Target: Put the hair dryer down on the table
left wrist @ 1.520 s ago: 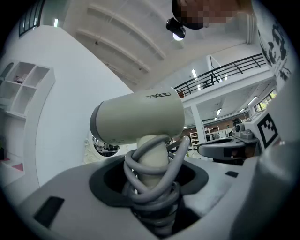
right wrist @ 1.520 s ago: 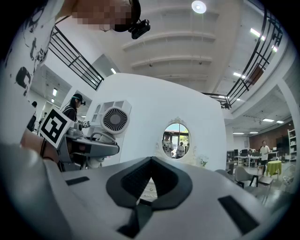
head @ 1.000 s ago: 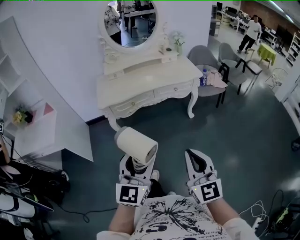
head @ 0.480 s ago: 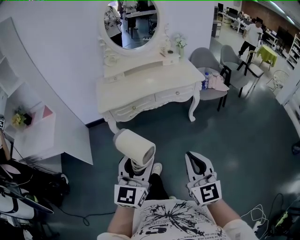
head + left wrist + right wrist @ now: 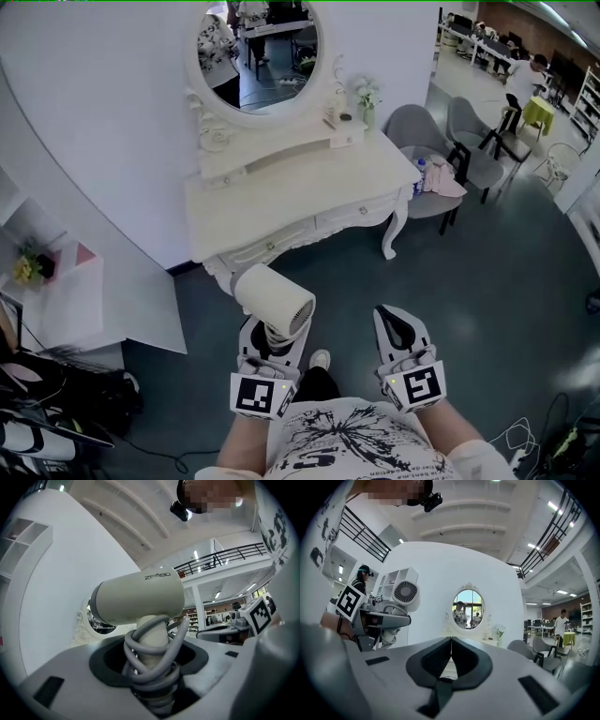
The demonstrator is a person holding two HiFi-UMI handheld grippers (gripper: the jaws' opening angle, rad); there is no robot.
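Note:
A cream hair dryer (image 5: 272,298) stands upright in my left gripper (image 5: 266,339), its barrel pointing up and left. The jaws are shut on its handle, which has a grey cord (image 5: 154,654) coiled round it; the barrel (image 5: 140,597) fills the left gripper view. My right gripper (image 5: 397,325) is beside it on the right, shut with nothing in it; in the right gripper view its pads meet (image 5: 451,654). The white dressing table (image 5: 281,192) is straight ahead, its front edge just beyond the dryer. The dryer's rear grille (image 5: 406,592) shows in the right gripper view.
An oval mirror (image 5: 258,56) stands on the table's raised back shelf with small vases (image 5: 364,97). Grey chairs (image 5: 424,150) with a bottle and pink cloth stand to the right. A white shelf unit (image 5: 56,291) is at left. A person (image 5: 525,80) walks far right.
I have moved closer to the dressing table: it now sits lower and larger in the head view. Both grippers keep their pose, the dryer still held.

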